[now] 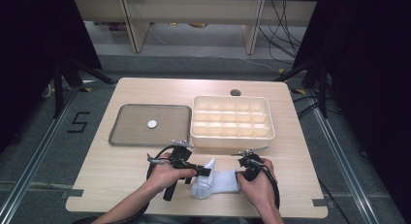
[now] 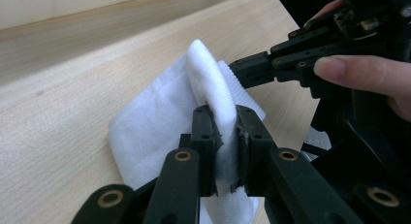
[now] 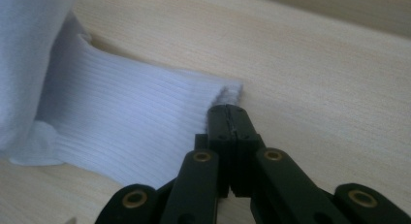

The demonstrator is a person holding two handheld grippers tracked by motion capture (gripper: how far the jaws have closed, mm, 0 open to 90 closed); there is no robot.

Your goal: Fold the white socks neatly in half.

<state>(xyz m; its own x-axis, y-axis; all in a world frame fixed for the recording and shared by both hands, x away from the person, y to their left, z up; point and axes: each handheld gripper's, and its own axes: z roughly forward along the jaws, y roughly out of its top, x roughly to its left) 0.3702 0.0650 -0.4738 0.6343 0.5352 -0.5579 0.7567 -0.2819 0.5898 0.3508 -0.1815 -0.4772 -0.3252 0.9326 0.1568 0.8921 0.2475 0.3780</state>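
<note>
**Ana:** Sock (image 1: pixel 215 181), white, soft knit with a ribbed cuff, lies on the pale wooden table (image 1: pixel 121 170) near its near edge, roughly at the middle, between the two hands. Where does each gripper have it?

**Ben:** The left gripper (image 2: pixel 225 132) has a raised fold of the sock pinched between its two black jaws; the jaws stand a little apart with the thick cloth filling the gap, and that fold stands up off the table. In the high view the left gripper (image 1: pixel 206 171) meets the sock's left end.

**Ana:** And the right gripper?

**Ben:** The right gripper (image 3: pixel 229 118) is closed tight at the corner of the ribbed cuff. Its jaws meet with hardly a gap, and a thin edge of cuff seems to be caught at the tips, though the cloth there is too small to be sure how much. In the high view the right gripper (image 1: pixel 241 175) sits at the sock's right end.

**Ana:** What else is on the table?

**Ben:** A cream plastic box with many small compartments (image 1: pixel 231 118) stands far of the hands, to the right of centre. Just left of it lies a flat grey metal tray (image 1: pixel 126 132) with a small white round disc (image 1: pixel 152 123) on it. Both are well apart from the sock.
</note>
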